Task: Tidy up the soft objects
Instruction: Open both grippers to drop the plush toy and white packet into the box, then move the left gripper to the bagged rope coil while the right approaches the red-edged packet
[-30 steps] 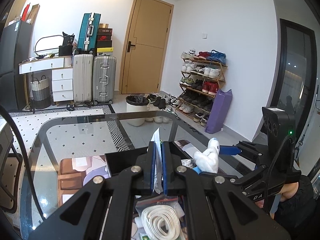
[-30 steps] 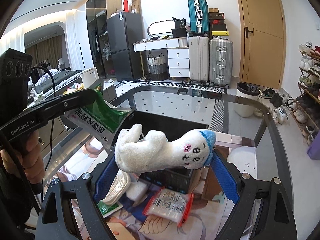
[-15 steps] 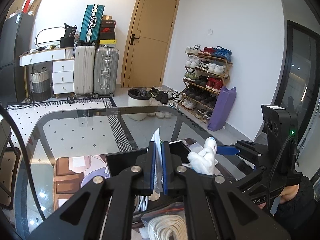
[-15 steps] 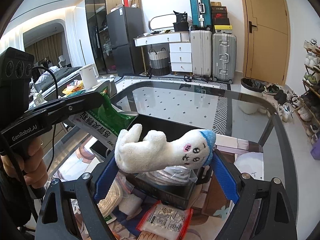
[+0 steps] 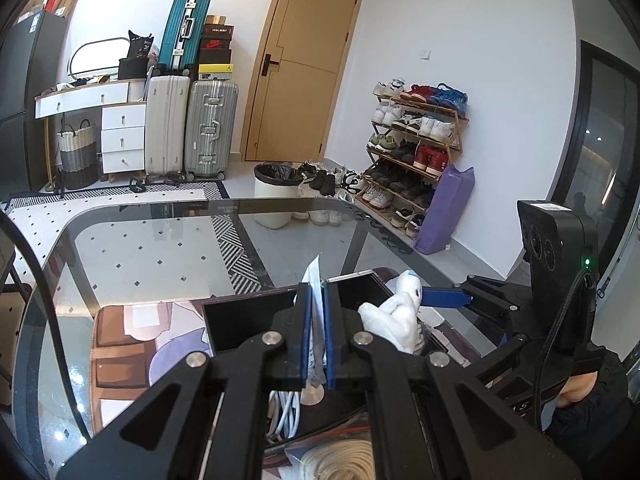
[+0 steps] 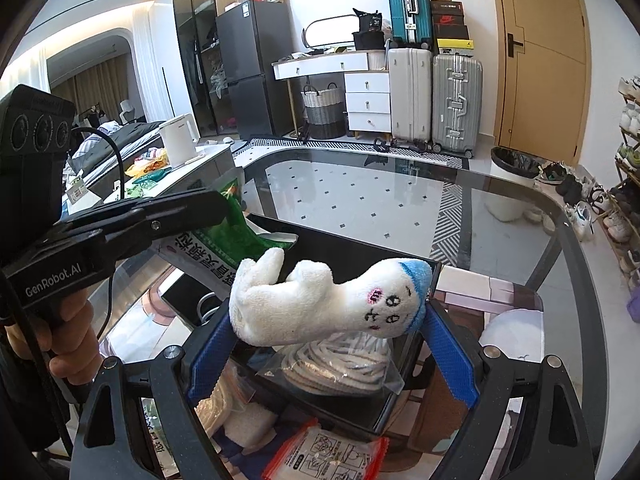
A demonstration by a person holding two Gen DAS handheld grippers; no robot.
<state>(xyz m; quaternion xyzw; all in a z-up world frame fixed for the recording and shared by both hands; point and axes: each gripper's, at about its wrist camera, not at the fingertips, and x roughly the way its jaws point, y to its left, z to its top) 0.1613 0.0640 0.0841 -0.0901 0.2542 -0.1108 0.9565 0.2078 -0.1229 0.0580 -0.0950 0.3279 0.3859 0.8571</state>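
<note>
My right gripper (image 6: pixel 326 344) is shut on a white plush toy (image 6: pixel 320 300) with a blue cap and a drawn face, held sideways above a black bin (image 6: pixel 416 384). The toy also shows in the left wrist view (image 5: pixel 396 320). My left gripper (image 5: pixel 316 332) is shut on a green and white packet (image 6: pixel 218 240), seen edge-on between its blue pads (image 5: pixel 306 332). It hangs over the bin's left part (image 5: pixel 240 320). A bagged coil of white rope (image 6: pixel 340 364) lies in the bin under the toy.
The bin stands on a glass table (image 6: pixel 360 200) over a printed mat (image 5: pixel 128 344). A red-edged packet (image 6: pixel 324 452) and white soft items (image 6: pixel 240 420) lie near me. More white cord (image 5: pixel 284 412) lies below the left gripper. Suitcases, a bin and a shoe rack stand beyond.
Both grippers have moved forward over the black bin with their loads still held. The bagged rope coil now lies right under the plush toy.
</note>
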